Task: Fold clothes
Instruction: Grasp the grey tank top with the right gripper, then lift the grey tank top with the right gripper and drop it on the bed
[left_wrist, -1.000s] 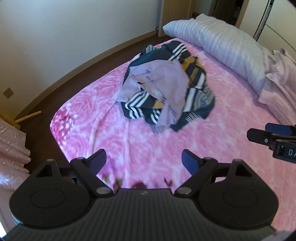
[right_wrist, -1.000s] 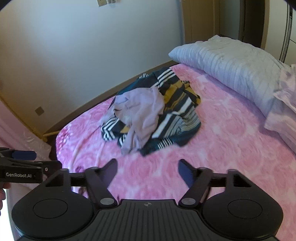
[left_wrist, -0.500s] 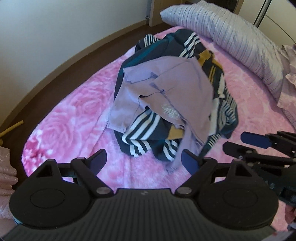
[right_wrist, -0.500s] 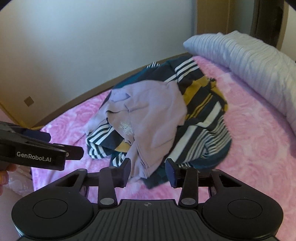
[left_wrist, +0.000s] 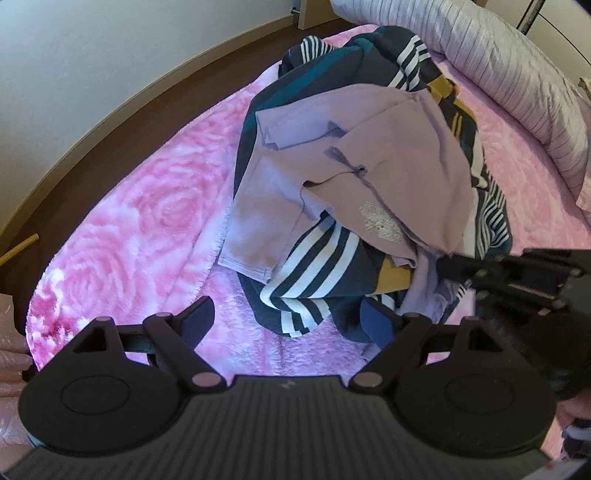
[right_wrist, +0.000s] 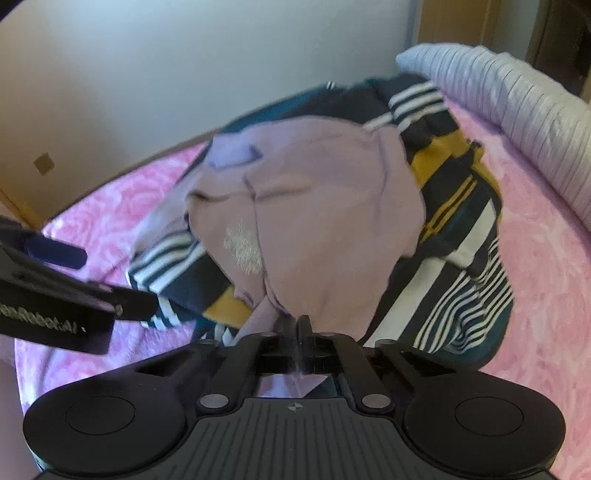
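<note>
My left gripper (left_wrist: 286, 321) hangs with its jaws apart, nothing between them — the striped garment (left_wrist: 314, 280) lies just ahead of its fingers. My right gripper (right_wrist: 300, 325) has just been closing and is now clamped on the near hem of the lilac top (right_wrist: 317, 206), which lies on the striped one, on the pink bedspread (right_wrist: 546, 280). If I lift one-handed, the top may drag the stripes along — or the thin hem may slip free.
</note>
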